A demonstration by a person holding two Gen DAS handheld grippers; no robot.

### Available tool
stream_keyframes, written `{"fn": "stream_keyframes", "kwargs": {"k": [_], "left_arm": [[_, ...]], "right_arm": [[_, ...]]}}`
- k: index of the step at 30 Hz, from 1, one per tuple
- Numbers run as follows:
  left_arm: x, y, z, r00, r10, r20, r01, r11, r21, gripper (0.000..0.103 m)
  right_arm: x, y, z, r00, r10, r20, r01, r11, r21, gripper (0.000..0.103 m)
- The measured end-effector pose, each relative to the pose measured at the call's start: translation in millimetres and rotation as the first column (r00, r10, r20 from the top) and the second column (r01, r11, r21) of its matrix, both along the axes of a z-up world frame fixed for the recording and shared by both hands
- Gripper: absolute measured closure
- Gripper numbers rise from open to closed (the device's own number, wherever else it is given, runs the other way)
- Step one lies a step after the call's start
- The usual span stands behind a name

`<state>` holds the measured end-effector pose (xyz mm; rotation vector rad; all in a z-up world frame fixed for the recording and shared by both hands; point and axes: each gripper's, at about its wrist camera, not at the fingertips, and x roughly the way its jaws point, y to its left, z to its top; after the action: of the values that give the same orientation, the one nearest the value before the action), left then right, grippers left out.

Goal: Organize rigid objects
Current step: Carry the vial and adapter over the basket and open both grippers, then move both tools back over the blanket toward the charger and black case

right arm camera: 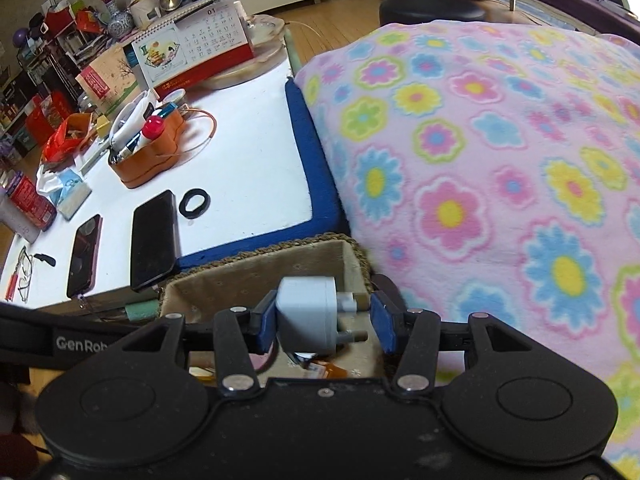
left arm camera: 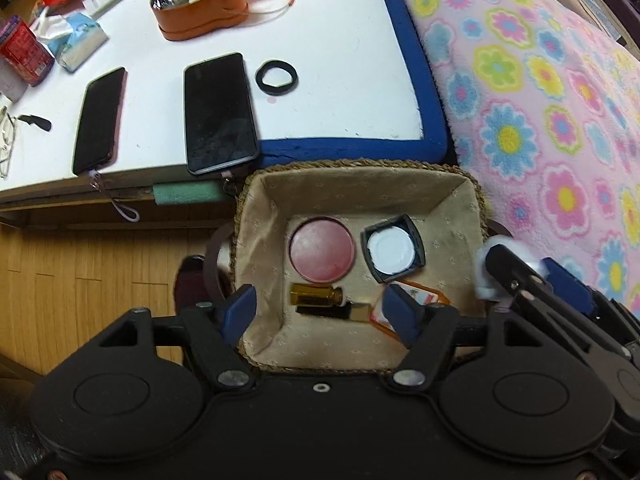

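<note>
My right gripper [right arm camera: 324, 322] holds the white plug adapter [right arm camera: 308, 316] between half-closed jaws above the basket [left arm camera: 256, 200]; left gripper [left arm camera: 320, 312] hovers wide open, empty.

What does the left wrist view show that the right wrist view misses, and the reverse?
Only the left wrist view looks down into the lined basket: a round pink lid, a dark-framed white cap and a small amber bottle lie on its floor, between the open fingers of the left gripper.

Only the right wrist view shows the white plug adapter between the right gripper fingers, its prongs pointing right, plus the desk calendar.

Both show two phones, the black ring, the orange organizer and the flowered blanket.
</note>
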<state>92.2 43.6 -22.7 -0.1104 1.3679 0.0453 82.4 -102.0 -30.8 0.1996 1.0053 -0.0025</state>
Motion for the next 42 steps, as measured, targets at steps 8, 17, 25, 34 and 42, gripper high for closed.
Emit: {"fn": "stream_keyframes", "kwargs": {"k": [8,17,25,34,42], "left_arm": [[0.6,0.5,-1.5,1.0,0.0,-0.011,0.0,1.0,-0.017,0.032],[0.2,-2.8,-1.0,1.0,-0.007,-0.013,0.007,1.0,-0.01,0.032],[0.0,-5.0,0.2,1.0,-0.016,-0.008,0.016,1.0,0.002,0.032],[-0.5,-6.2,1.2,0.999,-0.032,-0.005,0.032,0.999,0.007,0.032],[-2.7,-13.1,4.1,0.998,-0.065,0.008,0.065,0.998,0.021,0.032]], "right_arm": [[-5.3,-8.3,0.6,1.0,-0.01,-0.002,0.01,1.0,0.004,0.045],[-9.3,-12.6,-2.6,1.0,-0.02,-0.015,0.021,1.0,0.003,0.043],[-11.9,-13.8,-3.8,1.0,-0.019,-0.02,0.019,1.0,0.001,0.042],[-16.1,-14.2,-3.5,1.0,-0.018,-0.009,0.018,1.0,-0.016,0.038],[-23.5,-18.0,0.3,1.0,-0.021,0.009,0.021,0.999,-0.039,0.03]]}}
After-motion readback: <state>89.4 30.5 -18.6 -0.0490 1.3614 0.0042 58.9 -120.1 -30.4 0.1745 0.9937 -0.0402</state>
